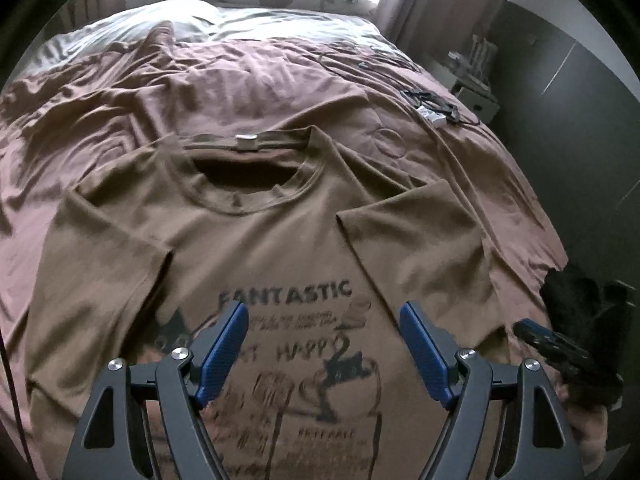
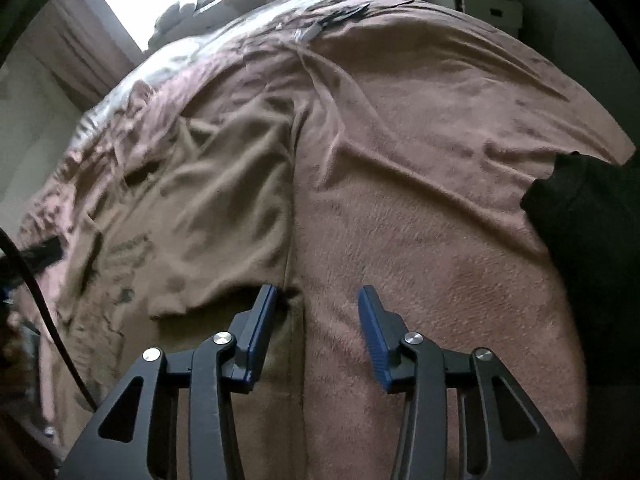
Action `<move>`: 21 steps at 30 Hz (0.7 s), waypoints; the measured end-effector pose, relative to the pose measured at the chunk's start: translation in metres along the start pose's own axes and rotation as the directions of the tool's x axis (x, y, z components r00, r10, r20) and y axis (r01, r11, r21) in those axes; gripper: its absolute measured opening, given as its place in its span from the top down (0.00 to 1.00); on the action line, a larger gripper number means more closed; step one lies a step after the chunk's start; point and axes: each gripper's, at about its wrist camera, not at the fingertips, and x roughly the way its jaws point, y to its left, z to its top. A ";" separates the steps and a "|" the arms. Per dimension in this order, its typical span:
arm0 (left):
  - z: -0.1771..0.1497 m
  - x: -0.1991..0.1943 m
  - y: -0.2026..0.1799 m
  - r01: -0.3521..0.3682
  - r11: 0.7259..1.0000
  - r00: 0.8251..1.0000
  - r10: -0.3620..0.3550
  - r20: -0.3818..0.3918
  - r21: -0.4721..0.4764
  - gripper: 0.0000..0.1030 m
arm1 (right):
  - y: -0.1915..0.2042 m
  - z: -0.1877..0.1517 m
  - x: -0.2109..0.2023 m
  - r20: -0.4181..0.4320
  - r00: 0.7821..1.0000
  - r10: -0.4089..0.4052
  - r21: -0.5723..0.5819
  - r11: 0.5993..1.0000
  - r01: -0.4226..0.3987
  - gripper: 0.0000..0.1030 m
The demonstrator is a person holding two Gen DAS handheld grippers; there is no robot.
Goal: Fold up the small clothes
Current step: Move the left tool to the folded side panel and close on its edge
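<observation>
Shirt (image 1: pixel 248 240) lies flat on the bed (image 1: pixel 100 92), with 1 sleeve (image 1: pixel 412 236) folded in. Your left gripper (image 1: pixel 324 344) has wide, empty fingers, and your right gripper (image 2: pixel 316 320) is half open at the shirt's edge, holding nothing. Most folds are still left.

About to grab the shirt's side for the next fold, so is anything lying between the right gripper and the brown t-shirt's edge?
Nothing visible. The right gripper hangs open right at the t-shirt side edge, with only the pink blanket beneath. The cables lie far up the bed.
</observation>
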 end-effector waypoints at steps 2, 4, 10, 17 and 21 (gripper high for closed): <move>0.009 0.010 -0.003 0.006 1.000 1.000 -0.006 0.001 0.006 0.23 | -0.009 0.003 -0.012 0.031 0.998 0.050 0.036 0.998 -0.051 0.61; 0.019 0.022 -0.008 0.016 1.000 1.000 -0.016 0.001 0.016 0.23 | -0.018 0.008 -0.019 0.056 0.995 0.083 0.064 0.994 -0.086 0.61; 0.042 0.061 -0.032 -0.001 0.995 1.000 0.003 -0.017 0.099 0.23 | -0.034 0.024 -0.014 0.089 0.991 0.104 0.107 0.988 -0.113 0.61; 0.051 0.102 -0.022 -0.046 0.993 0.996 0.054 -0.072 0.106 0.32 | -0.036 0.057 0.013 0.078 0.989 0.124 0.137 0.981 -0.134 0.61; 0.054 0.116 -0.014 -0.022 0.995 0.995 0.031 -0.094 0.093 0.43 | -0.030 0.079 0.036 0.057 0.991 0.118 0.134 0.983 -0.124 0.61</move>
